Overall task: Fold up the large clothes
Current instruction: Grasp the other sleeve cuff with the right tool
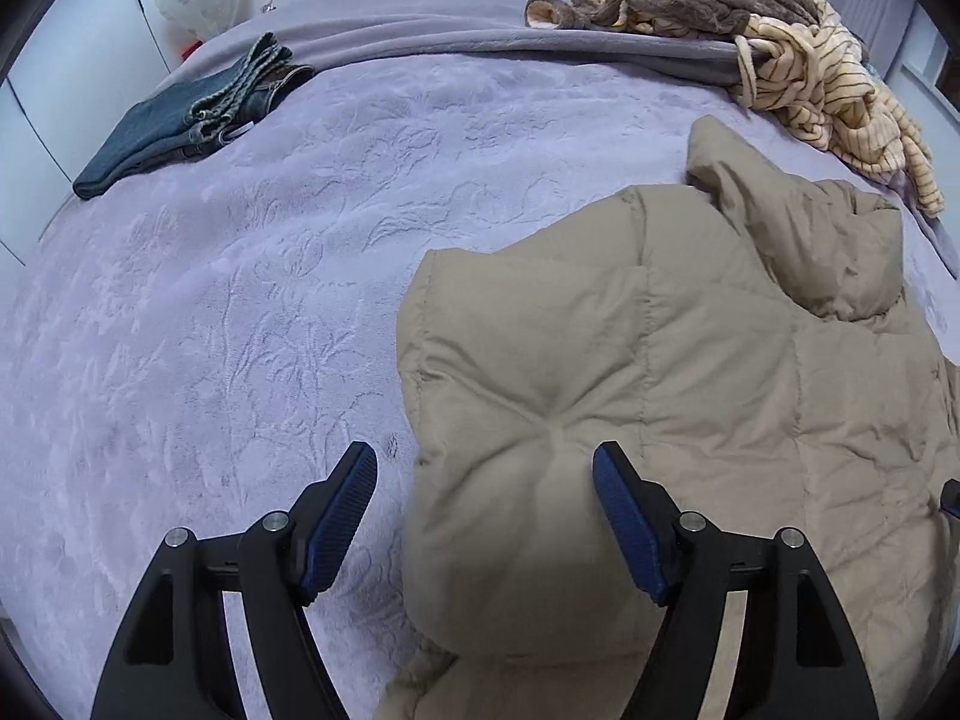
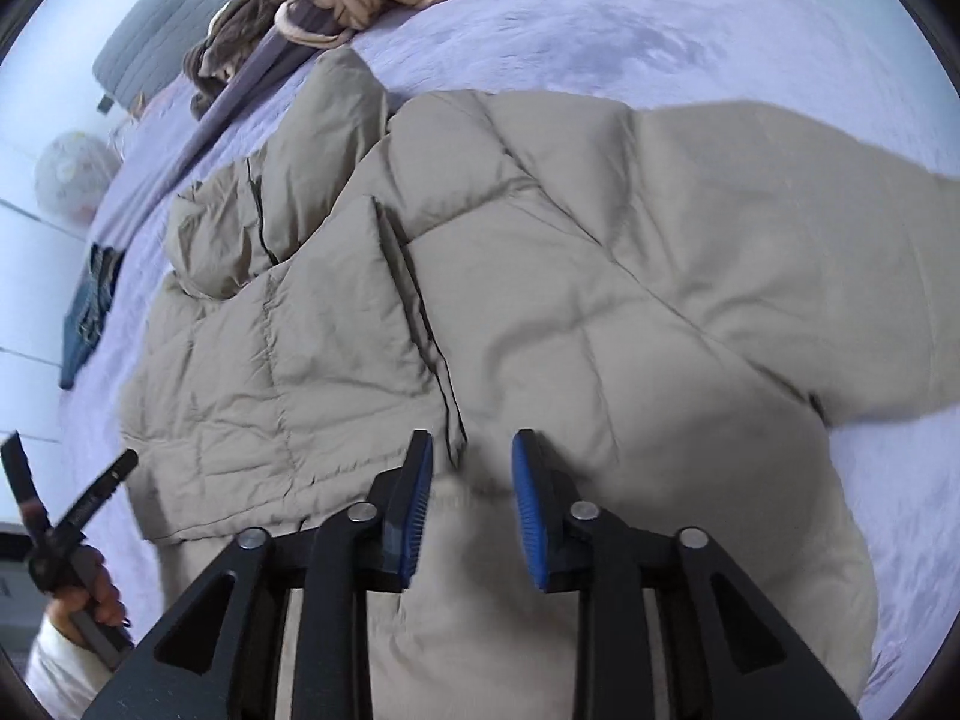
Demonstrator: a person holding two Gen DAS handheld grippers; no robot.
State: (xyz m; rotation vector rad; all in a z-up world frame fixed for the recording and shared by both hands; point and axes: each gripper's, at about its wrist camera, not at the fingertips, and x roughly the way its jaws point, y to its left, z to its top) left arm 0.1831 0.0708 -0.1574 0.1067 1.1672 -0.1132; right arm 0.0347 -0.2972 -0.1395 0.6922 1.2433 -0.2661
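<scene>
Beige puffer jacket (image 2: 540, 276) spread on the lilac bedspread (image 1: 210, 300). Right gripper (image 2: 471, 510) tilts steeply down over its hem, jaws parted, pinching nothing. Left gripper (image 1: 486, 516) likewise tilted over jacket's edge, jaws wide, empty. Folded jeans (image 1: 174, 126) well apart.

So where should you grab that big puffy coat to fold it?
Probably by the long sleeve stretched out flat to the side of the coat. Come down from above near its far end and pinch the thin edge: the body is too puffy for the fingers, but the sleeve lies flat and free on the blanket, ready to swing over.
</scene>
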